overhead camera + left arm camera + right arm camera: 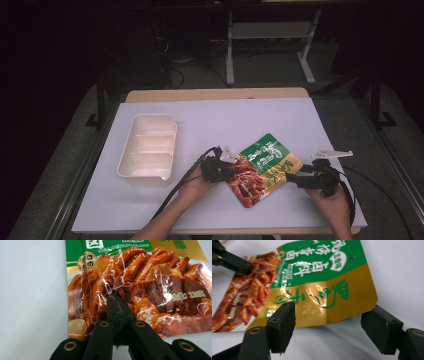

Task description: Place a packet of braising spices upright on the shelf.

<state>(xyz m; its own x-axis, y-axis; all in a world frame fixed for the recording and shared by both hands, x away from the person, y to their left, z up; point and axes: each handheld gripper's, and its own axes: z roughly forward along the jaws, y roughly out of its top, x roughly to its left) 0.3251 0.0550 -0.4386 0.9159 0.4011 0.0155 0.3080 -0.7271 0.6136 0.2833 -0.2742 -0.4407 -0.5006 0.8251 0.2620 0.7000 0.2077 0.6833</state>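
A snack pouch (262,165), green and gold with red food printed on it, lies flat on the white table (210,120) right of centre. My left gripper (231,169) is at its left side. Its jaws are shut together, and its tip (117,300) rests on the printed red face of the pouch (150,285). Across the pouch (324,277) the left gripper (239,263) shows at the top left. My right gripper (296,179) is open at the gold edge. The jaws stand apart (328,325) on either side of that edge, which curls slightly off the table.
A cream tray (125,150) with divided compartments sits on the left part of the table, empty. Cables trail from both grippers toward the near edge. A metal frame stands on the floor beyond the table (270,35).
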